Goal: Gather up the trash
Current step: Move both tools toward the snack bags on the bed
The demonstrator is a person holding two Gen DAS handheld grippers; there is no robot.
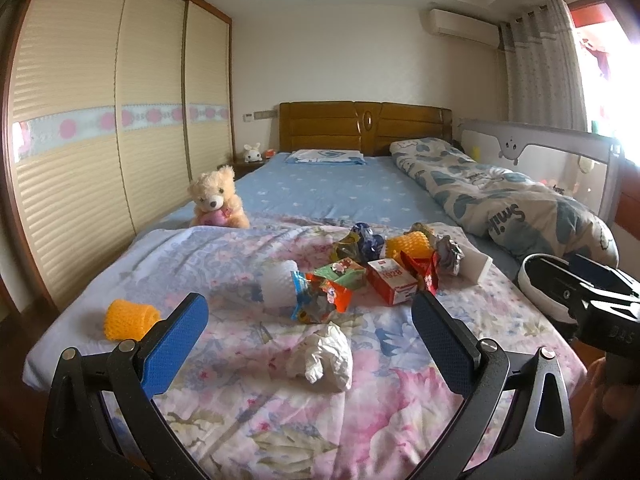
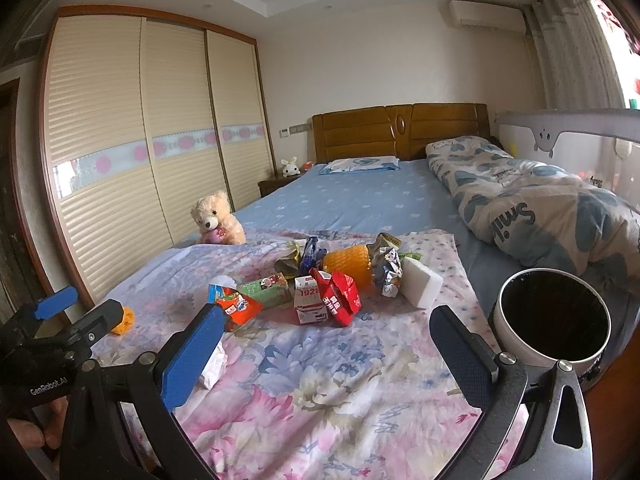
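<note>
Trash is scattered on the floral sheet at the foot of the bed. A crumpled white tissue lies nearest, seen between the spread fingers of the left gripper, untouched. Behind it a cluster is piled: orange snack wrapper, red-white carton, red wrapper, green packet, silver wrapper, orange foam net, white sponge block. A second orange foam net lies apart at the left edge. A white bin with dark inside is seen right of the sheet. The right gripper is held wide apart, empty. A teddy bear sits farther back.
</note>
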